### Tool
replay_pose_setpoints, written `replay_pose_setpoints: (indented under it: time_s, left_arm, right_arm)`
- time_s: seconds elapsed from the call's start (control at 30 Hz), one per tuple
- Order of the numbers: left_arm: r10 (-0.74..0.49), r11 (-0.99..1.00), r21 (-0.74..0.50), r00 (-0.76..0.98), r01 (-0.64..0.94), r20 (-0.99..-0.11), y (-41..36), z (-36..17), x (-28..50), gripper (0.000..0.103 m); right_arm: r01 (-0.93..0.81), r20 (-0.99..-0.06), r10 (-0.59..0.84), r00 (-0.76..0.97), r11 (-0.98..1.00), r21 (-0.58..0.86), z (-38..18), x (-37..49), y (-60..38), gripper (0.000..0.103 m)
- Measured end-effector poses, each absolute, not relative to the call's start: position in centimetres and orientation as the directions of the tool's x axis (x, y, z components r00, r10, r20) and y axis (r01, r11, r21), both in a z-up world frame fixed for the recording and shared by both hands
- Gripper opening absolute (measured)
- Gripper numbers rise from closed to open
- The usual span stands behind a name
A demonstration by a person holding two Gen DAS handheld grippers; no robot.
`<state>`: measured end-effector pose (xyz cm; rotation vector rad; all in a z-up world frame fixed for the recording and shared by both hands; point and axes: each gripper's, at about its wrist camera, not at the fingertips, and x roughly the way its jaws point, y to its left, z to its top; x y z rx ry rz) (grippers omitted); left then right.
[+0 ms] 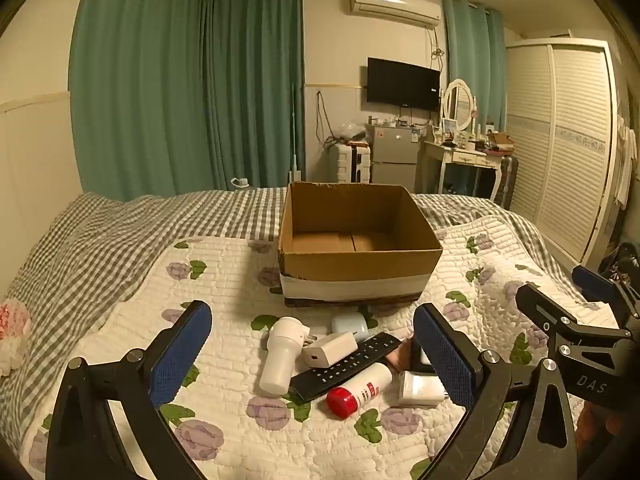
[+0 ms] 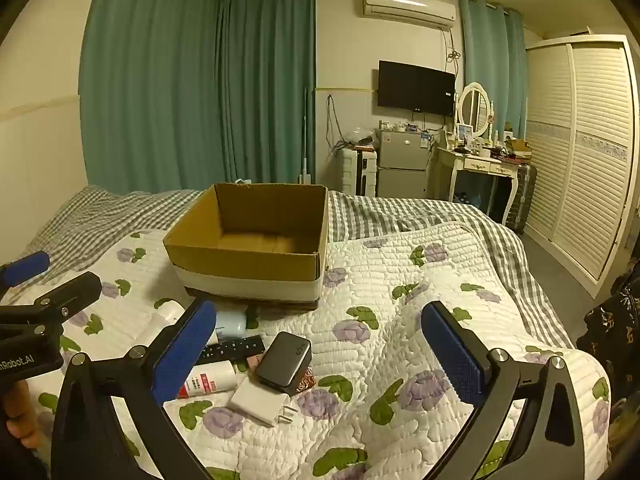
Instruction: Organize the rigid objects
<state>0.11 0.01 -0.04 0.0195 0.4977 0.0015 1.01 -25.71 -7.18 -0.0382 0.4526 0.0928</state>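
The quilt (image 1: 224, 280) on the bed is giving a soft, uneven ground, so anything that is pressed from above is likely sinking or rolling away instead of staying for the grasp. The cardboard box (image 1: 356, 268) is standing open and empty just behind the pile, and a careless drop near its front rim is risking that an object is bouncing back onto the bed. The left gripper (image 1: 312, 360) and the right gripper (image 2: 316, 356) are both hovering with jaws spread wide and holding nothing. The black remote (image 1: 346, 360) is lying across the middle of the pile, partly under the white charger (image 1: 328, 349) and touching the red-capped bottle (image 1: 359, 390), so lifting it first is probably dragging its neighbours. The white bottle (image 1: 280, 356) and the red-capped one are round and are rolling easily if a finger is pushing them sideways. The dark power bank (image 2: 285, 362) is leaning on the white plug adapter (image 2: 258, 400); it looks smooth and heavy and may be slipping from the pads. The small pale blue case (image 1: 350, 326) is sitting close to the box wall, where the jaws are having little room.
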Motion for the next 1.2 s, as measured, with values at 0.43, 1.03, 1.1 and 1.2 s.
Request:
replay_pose_setpoints:
  time_s: [0.43,1.03,1.1,1.2]
  left_arm:
    - [0.010,1.000,0.022,0.888,0.000,-0.460,-0.4,-0.5,-0.2,0.103]
    - [0.021,1.000,0.027,0.891,-0.010,-0.454,0.1,0.1,-0.2,0.103]
    - [0.022,1.000,0.028,0.890,-0.010,-0.455,0.2,0.1,-0.2,0.103]
    - [0.024,0.999,0.031,0.891,-0.011,-0.454,0.2,0.2,-0.2,0.103]
  right_arm:
    - [-0.105,-0.447,0.086,0.890,0.994,-0.016,-6.9,1.1,-25.6,0.103]
    - [-0.106,-0.460,0.089,0.884,0.994,-0.012,-7.6,1.4,-25.5,0.103]
    - [-0.107,-0.461,0.090,0.883,0.994,-0.011,-7.7,1.4,-25.5,0.103]
    - [-0.108,-0.461,0.091,0.883,0.994,-0.012,-7.7,1.5,-25.6,0.103]
